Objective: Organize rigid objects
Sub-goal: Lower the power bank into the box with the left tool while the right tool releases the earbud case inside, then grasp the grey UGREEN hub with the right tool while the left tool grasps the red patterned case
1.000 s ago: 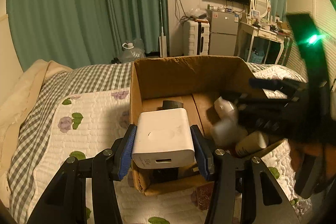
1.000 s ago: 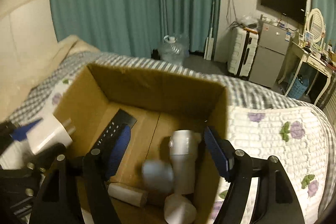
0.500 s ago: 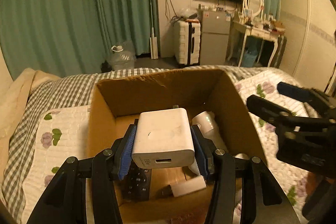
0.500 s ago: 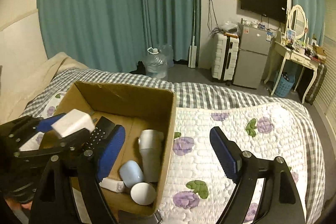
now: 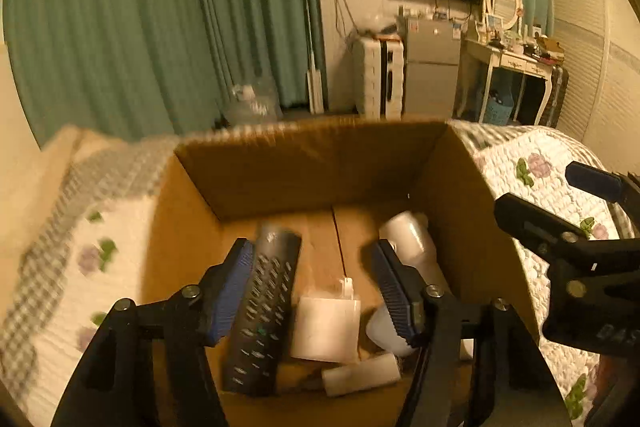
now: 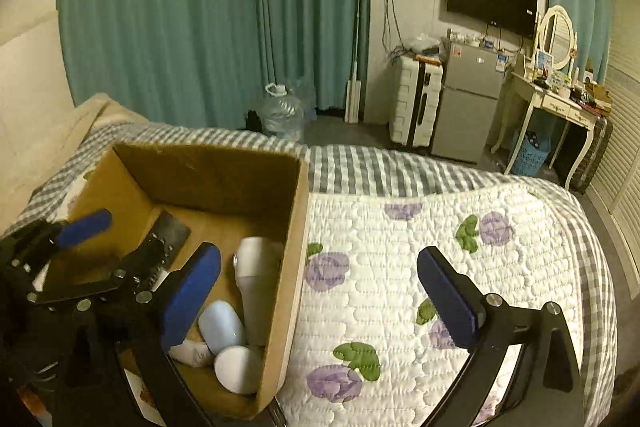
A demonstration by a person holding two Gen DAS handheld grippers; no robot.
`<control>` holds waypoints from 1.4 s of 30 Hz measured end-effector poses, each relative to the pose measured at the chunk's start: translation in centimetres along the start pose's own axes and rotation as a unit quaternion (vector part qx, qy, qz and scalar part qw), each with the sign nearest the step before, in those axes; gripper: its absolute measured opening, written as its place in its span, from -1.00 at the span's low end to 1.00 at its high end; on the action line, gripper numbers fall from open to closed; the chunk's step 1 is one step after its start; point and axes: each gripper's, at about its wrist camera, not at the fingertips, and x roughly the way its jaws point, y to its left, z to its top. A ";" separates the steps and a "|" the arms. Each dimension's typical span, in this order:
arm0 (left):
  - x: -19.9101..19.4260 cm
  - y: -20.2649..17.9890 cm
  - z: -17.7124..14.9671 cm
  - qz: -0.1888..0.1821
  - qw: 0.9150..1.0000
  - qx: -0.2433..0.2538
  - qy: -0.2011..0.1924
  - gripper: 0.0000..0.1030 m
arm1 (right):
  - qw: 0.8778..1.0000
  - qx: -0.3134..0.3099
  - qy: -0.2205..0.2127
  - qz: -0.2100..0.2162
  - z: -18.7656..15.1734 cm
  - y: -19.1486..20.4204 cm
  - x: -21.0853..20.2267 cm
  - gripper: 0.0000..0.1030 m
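Charger in the box, both my grippers spreading

My left gripper point(image 5: 312, 283) hung over the cardboard box point(image 5: 320, 163) with its jaws opening and nothing pinched; the white charger point(image 5: 326, 327) lay below them on the box floor, just beside the black remote point(image 5: 264, 311). My right gripper point(image 6: 320, 287) was opening wide, one blue finger point(image 6: 450, 297) above the floral quilt point(image 6: 440, 227), gripping nothing.

White charger point(image 5: 326, 329) dropped from left tool point(image 5: 312, 291) into box point(image 5: 312, 163), both tools' jaws opening, right tool point(image 6: 320, 291) pulled clear over quilt point(image 6: 400, 267)
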 end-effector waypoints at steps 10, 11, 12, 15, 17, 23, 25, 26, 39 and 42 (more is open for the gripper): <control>-8.8 2.2 1.3 0.018 0.997 -0.002 -0.069 0.38 | 0.998 -0.018 -0.055 0.001 0.7 0.4 -6.2 0.98; -10.0 2.6 1.1 0.021 0.997 -0.004 -0.075 0.39 | 0.998 -0.023 -0.062 0.002 0.7 0.4 -7.2 1.00; -10.8 2.9 0.9 0.022 0.997 -0.008 -0.078 0.40 | 0.997 -0.028 -0.069 0.005 0.5 0.6 -8.1 1.00; -12.5 4.0 -0.4 0.025 0.997 -0.022 -0.070 0.41 | 0.995 -0.044 -0.086 0.021 -0.5 1.2 -10.3 1.00; -12.8 4.6 -1.6 0.026 0.998 -0.026 -0.049 0.41 | 0.995 -0.057 -0.082 0.027 -1.4 1.8 -10.8 1.00; -10.8 5.2 -6.9 0.028 0.998 -0.056 -0.001 0.41 | 0.997 -0.069 0.001 0.047 -6.2 3.4 -7.0 1.00; -9.0 5.1 -8.7 0.027 0.997 -0.063 0.022 0.41 | 0.995 -0.071 0.037 0.060 -8.2 4.1 -5.3 1.00; -8.7 5.1 -9.3 0.025 0.997 -0.065 0.030 0.41 | 0.994 -0.075 0.051 0.064 -8.9 4.4 -4.5 1.00; -4.2 4.7 -14.4 0.015 0.993 -0.054 0.105 0.41 | 0.980 -0.104 0.159 0.058 -12.4 6.3 3.2 0.60; -4.4 4.2 -14.5 0.011 0.993 -0.047 0.105 0.41 | 0.978 -0.090 0.173 0.077 -12.8 6.3 4.1 0.35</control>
